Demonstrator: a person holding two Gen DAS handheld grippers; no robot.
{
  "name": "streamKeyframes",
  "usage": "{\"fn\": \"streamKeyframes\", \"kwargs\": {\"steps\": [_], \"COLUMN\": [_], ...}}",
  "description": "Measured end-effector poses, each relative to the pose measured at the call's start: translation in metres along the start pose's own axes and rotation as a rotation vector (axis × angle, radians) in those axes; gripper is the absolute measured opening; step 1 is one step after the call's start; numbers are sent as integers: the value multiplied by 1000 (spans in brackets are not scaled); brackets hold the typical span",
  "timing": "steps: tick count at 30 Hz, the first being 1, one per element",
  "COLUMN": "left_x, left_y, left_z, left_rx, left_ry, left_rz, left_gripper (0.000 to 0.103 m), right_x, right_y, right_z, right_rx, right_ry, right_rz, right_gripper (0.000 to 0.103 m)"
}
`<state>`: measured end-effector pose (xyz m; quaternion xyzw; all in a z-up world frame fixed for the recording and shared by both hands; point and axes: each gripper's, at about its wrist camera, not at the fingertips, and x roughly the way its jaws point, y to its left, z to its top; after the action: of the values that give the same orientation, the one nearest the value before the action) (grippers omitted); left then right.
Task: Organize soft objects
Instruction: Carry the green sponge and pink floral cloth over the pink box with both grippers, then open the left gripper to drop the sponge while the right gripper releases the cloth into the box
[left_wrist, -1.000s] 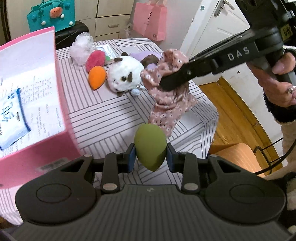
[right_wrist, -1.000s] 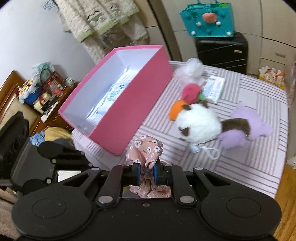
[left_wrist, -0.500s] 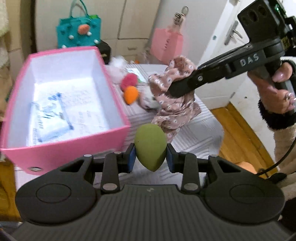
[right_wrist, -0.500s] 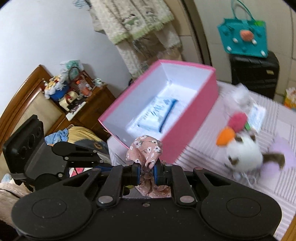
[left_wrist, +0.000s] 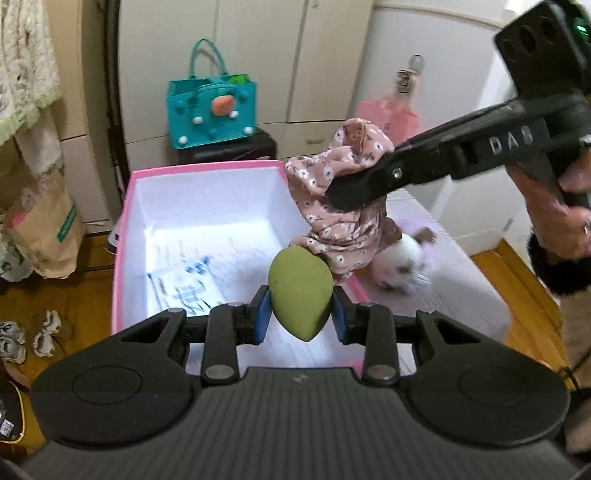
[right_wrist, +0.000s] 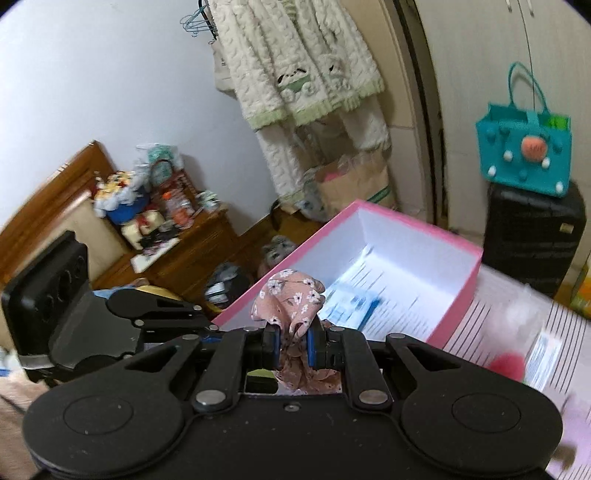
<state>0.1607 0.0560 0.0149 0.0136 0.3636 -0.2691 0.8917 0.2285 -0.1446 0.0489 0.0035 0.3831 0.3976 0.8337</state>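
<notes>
My left gripper (left_wrist: 298, 320) is shut on a green egg-shaped sponge (left_wrist: 300, 291) and holds it over the near end of the open pink box (left_wrist: 127, 206). My right gripper (right_wrist: 291, 345) is shut on a pink floral cloth (right_wrist: 290, 302); in the left wrist view that cloth (left_wrist: 340, 221) hangs from it over the box's right wall. The pink box (right_wrist: 461, 295) has a white inside with a blue-printed packet (left_wrist: 184, 291) on its floor. A white plush toy (left_wrist: 399, 262) lies on the striped table right of the box.
A teal bag (left_wrist: 212, 110) sits on a black suitcase (right_wrist: 535, 236) behind the box. A red pompom (right_wrist: 508, 363) and a packet lie on the striped table (left_wrist: 461, 295). A paper bag (left_wrist: 44, 236) and shoes are on the floor at left.
Both grippers have swung left, from above the table to over the pink box, still holding the sponge and the cloth. The plush toys have slid to the right of both views.
</notes>
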Motion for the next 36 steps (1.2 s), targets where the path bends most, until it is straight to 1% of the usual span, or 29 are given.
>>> {"fn": "streamKeyframes", "kwargs": {"steps": [2, 5, 9, 11, 13, 16, 19, 22, 24, 25, 28, 32, 36], "left_x": [14, 44, 81, 98, 114, 136, 149, 158, 165, 168, 171, 174, 171], "left_y": [12, 33, 56, 64, 68, 68, 69, 65, 66, 67, 67, 72, 69], "left_z": [9, 21, 28, 30, 31, 32, 33, 36, 38, 39, 38, 37, 34], "left_rx": [-19, -57, -119, -148, -175, -189, -217, -195, -201, -202, -167, -174, -136], "left_ry": [5, 36, 129, 169, 208, 261, 327, 392, 450, 467, 474, 477, 465], "left_rz": [17, 62, 81, 72, 58, 54, 43, 58, 53, 62, 117, 126, 153], "left_gripper": [33, 33, 33, 33, 33, 33, 33, 33, 33, 33, 33, 33, 34], "right_x": [16, 40, 73, 85, 91, 100, 109, 114, 115, 115, 113, 114, 117], "right_y": [-5, -18, -39, -45, -52, -57, -58, -56, -57, -58, -59, -59, -56], "right_z": [6, 10, 9, 5, 4, 6, 8, 9, 10, 11, 10, 7, 4], "right_rx": [-19, -56, -70, -93, -93, -80, -70, -89, -106, -111, -125, -129, -153], "right_ry": [-8, 14, 73, 97, 116, 154, 214, 253, 269, 275, 289, 305, 325], "right_rz": [-42, -88, -112, -107, -93, -98, -107, -128, -135, -136, -132, -125, -121], "right_gripper": [17, 17, 17, 17, 17, 17, 17, 17, 19, 20, 21, 22, 22]}}
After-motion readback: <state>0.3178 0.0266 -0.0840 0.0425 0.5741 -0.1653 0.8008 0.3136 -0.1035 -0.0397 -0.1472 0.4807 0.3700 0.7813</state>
